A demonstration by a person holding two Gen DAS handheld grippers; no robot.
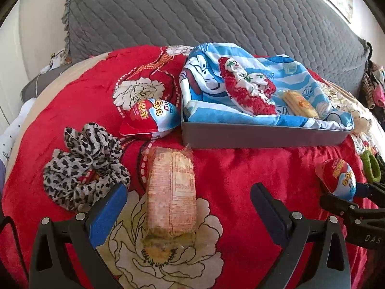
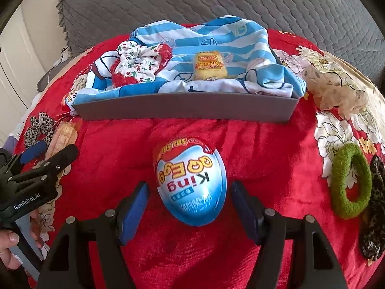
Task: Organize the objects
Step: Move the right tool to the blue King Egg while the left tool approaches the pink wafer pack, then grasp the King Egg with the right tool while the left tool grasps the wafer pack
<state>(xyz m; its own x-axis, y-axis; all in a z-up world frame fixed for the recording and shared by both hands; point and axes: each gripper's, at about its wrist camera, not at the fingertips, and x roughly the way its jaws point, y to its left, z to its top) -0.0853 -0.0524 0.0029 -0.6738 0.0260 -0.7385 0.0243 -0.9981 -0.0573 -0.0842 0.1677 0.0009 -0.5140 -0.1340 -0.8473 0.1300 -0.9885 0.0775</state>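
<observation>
A grey tray (image 1: 262, 137) lined with a blue striped cloth holds a red cherry scrunchie (image 1: 247, 89) and a yellow snack bar (image 1: 299, 104). My left gripper (image 1: 189, 201) is open around a wrapped orange wafer pack (image 1: 172, 192) lying on the red blanket. A leopard scrunchie (image 1: 84, 166) and a toy egg (image 1: 150, 118) lie beside it. My right gripper (image 2: 190, 208) is open around a second toy egg (image 2: 191, 183), pads apart from it, in front of the tray (image 2: 182, 109).
A green hair tie (image 2: 351, 180) and a dark leopard scrunchie (image 2: 375, 207) lie at the right. A cream scrunchie (image 2: 336, 94) lies right of the tray. A grey quilted cushion (image 1: 192, 12) stands behind. The left gripper also shows in the right wrist view (image 2: 48, 154).
</observation>
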